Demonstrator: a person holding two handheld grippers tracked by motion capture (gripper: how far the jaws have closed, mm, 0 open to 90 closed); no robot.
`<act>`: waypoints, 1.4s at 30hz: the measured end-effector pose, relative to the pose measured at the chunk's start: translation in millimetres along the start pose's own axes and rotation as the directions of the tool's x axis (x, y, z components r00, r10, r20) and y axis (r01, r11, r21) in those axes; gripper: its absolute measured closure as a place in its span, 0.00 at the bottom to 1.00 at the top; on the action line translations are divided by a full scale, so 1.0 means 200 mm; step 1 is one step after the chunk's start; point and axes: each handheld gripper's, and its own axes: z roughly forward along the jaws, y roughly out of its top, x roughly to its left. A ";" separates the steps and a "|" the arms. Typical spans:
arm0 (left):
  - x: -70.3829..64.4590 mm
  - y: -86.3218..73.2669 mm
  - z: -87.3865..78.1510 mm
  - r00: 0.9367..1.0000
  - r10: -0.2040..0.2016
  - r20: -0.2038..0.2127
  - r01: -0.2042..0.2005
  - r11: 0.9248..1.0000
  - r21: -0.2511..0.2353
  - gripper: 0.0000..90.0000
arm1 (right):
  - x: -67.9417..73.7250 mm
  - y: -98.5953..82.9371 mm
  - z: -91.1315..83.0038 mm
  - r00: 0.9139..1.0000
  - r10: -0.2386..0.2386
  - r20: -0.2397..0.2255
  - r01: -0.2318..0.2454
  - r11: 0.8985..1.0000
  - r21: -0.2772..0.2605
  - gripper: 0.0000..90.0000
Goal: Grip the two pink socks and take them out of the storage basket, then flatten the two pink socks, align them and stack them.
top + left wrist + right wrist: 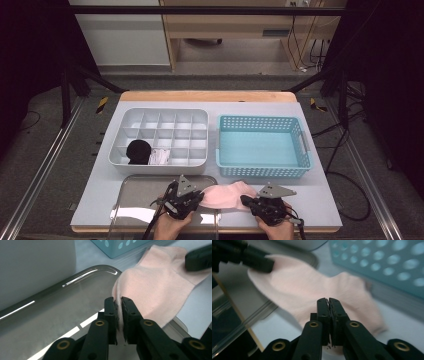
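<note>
High view: a grey mat (300, 200) covers the wooden table (205, 95), with dark floor and cables beyond. Both grippers, left (199, 196) and right (246, 201), pinch a pink sock (223, 195) stretched between them, near the tray (135, 200) and basket (262, 172).

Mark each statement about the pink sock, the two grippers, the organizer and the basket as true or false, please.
1. Both grippers hold the pink sock. True: the left gripper and the right gripper are each shut on it.
2. The blue basket contains a sock. False: nothing lies in it.
3. A black item lies in the white organizer. True, in the front row, next to a pale one.
4. The sock hangs above the basket. False: it is near the front edge of the table, between the metal tray and the basket.
5. The organizer stands to the right of the basket. False: it stands to its left in the high view.
</note>
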 end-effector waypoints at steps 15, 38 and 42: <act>-0.09 0.18 -0.08 0.999 0.042 0.032 -0.038 0.995 -0.097 0.83 | -0.14 0.00 -0.09 0.990 0.081 0.117 -0.075 0.996 -0.057 0.71; -0.22 0.16 0.25 0.992 0.077 0.098 -0.081 0.996 0.034 0.99 | -0.13 -0.05 -0.01 0.988 0.064 0.140 -0.067 0.998 0.017 0.87; -0.22 0.15 0.25 0.992 0.076 0.097 -0.080 0.996 0.042 0.99 | -0.12 -0.04 -0.01 0.988 0.077 0.132 -0.081 0.996 0.028 0.93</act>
